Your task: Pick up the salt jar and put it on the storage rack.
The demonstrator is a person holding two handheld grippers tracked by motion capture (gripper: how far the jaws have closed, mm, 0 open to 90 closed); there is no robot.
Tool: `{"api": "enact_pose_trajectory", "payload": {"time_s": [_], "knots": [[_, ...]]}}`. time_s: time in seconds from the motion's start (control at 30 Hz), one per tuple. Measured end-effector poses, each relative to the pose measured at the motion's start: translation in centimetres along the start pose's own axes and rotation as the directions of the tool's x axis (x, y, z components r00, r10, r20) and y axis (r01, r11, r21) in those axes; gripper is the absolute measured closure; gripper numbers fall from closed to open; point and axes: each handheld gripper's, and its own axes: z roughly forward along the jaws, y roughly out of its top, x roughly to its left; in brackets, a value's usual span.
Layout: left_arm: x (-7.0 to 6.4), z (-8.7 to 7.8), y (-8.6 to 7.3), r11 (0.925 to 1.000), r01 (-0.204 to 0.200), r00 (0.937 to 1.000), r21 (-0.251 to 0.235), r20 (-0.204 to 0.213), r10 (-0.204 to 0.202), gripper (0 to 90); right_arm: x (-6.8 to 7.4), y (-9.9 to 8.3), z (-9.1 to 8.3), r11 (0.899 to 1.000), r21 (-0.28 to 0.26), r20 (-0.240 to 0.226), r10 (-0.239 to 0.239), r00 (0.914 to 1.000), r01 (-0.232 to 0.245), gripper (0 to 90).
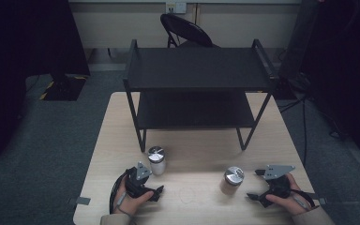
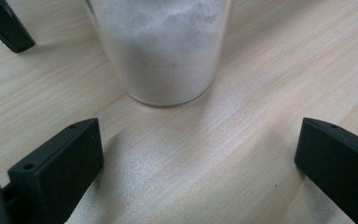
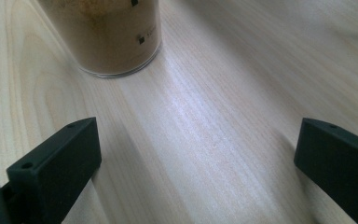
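Note:
Two clear jars with silver lids stand on the pale wooden table [image 1: 192, 154]. The left jar [image 1: 157, 160] holds white powder and the right jar [image 1: 233, 181] holds brown powder. My left gripper [image 1: 151, 182] rests just below and left of the white jar, open. In the left gripper view the white jar [image 2: 163, 46] stands upright a short way beyond the spread jaws of the left gripper [image 2: 198, 158], not between them. My right gripper [image 1: 257, 185] lies to the right of the brown jar, open. In the right gripper view the brown jar [image 3: 107, 32] is ahead and to the left of the right gripper [image 3: 198, 158].
A black two-tier shelf [image 1: 197, 70] stands on the far half of the table, both tiers bare. One of its feet [image 2: 7, 28] is close to the white jar. A folding chair [image 1: 185, 29] stands behind the table. Bare table lies between the jars.

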Motion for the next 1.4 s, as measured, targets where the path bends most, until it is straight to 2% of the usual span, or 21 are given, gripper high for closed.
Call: {"api": "enact_pose_trajectory", "payload": {"time_s": [0.87,1.07,1.4], "knots": [[-0.17,0.07,0.10,0.9999,0.013,0.9998,0.000,-0.013,-0.013,0.2,0.08,0.02,0.02,1.000,0.000,0.003,0.001,1.0000,-0.001,0.0],[-0.03,-0.01,0.08,0.9985,0.054,0.9984,-0.009,-0.015,-0.055,1.3,0.08,0.02,0.02,1.000,0.000,0.003,0.001,1.0000,-0.001,0.0],[-0.28,0.03,0.14,0.9949,0.093,0.9949,-0.041,-0.036,-0.094,1.4,0.10,0.02,0.02,1.000,0.000,0.004,0.002,1.0000,-0.002,0.0]]}}
